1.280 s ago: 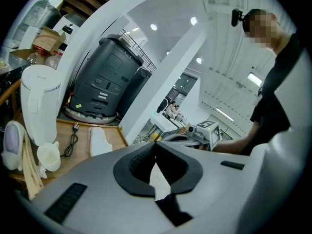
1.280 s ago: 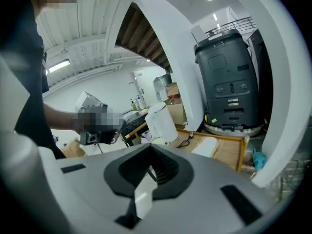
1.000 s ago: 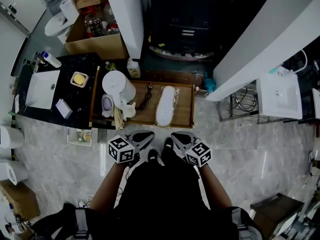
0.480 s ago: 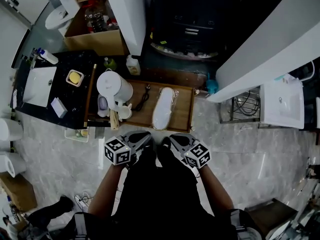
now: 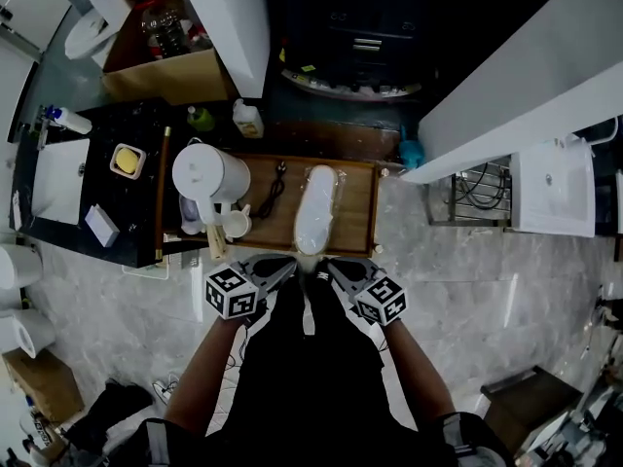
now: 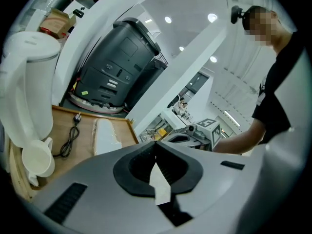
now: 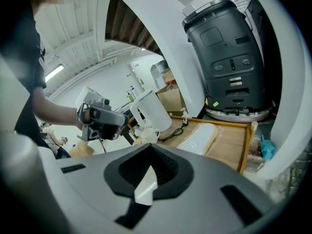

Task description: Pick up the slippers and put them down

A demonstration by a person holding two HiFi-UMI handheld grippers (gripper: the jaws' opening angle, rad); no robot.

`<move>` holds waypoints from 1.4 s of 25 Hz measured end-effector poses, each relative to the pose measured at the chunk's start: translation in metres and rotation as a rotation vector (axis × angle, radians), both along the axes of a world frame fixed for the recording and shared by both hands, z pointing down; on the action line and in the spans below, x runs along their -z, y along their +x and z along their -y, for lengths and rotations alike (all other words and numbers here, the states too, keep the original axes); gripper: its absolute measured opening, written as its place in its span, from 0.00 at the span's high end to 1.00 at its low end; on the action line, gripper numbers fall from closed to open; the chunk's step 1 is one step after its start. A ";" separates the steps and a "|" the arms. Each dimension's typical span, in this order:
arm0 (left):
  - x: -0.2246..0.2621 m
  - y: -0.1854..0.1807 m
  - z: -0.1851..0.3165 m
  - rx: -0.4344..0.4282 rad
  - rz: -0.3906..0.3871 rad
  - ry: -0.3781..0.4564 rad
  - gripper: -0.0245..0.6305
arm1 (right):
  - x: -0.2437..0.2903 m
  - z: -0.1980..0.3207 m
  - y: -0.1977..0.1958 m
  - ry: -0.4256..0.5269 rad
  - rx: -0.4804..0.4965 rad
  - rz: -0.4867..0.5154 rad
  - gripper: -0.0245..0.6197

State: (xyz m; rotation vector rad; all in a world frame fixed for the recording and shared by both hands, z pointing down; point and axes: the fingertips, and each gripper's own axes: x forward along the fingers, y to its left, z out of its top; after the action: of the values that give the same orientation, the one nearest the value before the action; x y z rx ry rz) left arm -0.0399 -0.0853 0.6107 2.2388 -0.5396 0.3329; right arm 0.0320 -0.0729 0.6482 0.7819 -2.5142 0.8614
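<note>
The slippers (image 5: pixel 313 207) are a long white pair in a clear wrapper, lying on the low wooden table (image 5: pixel 356 214). They also show in the left gripper view (image 6: pixel 104 135) and the right gripper view (image 7: pixel 199 137). My left gripper (image 5: pixel 289 265) is shut and empty, just short of the table's front edge, left of the slippers' near end. My right gripper (image 5: pixel 332 266) is shut and empty too, beside it on the right. In each gripper's own view the jaws (image 6: pixel 155 144) (image 7: pixel 148 148) are closed together, pointing slightly down at the table.
A white kettle (image 5: pixel 208 173), a white cup (image 5: pixel 235 224) and a black power cord (image 5: pixel 274 192) occupy the table's left part. A dark machine (image 5: pixel 358 37) stands behind it. A black counter (image 5: pixel 127 202) with a sink lies left, white beams (image 5: pixel 506 86) right.
Both grippers have sunk and come closer to the table's front edge, staying side by side. Their jaws stayed shut. The slippers have not moved.
</note>
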 end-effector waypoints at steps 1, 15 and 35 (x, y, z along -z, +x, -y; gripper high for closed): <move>-0.006 0.002 -0.001 -0.016 0.000 -0.012 0.94 | -0.004 0.001 -0.001 -0.006 -0.006 0.000 0.95; -0.093 0.001 0.020 -0.008 0.036 -0.115 0.94 | -0.084 0.018 -0.012 -0.142 0.001 -0.065 0.95; -0.184 -0.003 0.043 0.011 0.184 -0.255 0.73 | -0.155 0.058 0.002 -0.290 -0.098 -0.145 0.72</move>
State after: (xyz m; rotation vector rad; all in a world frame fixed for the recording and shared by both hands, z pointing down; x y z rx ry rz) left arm -0.0428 -0.1287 0.7946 1.9694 -0.5718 0.5728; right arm 0.0344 -0.1310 0.8035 0.8406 -2.1765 1.1285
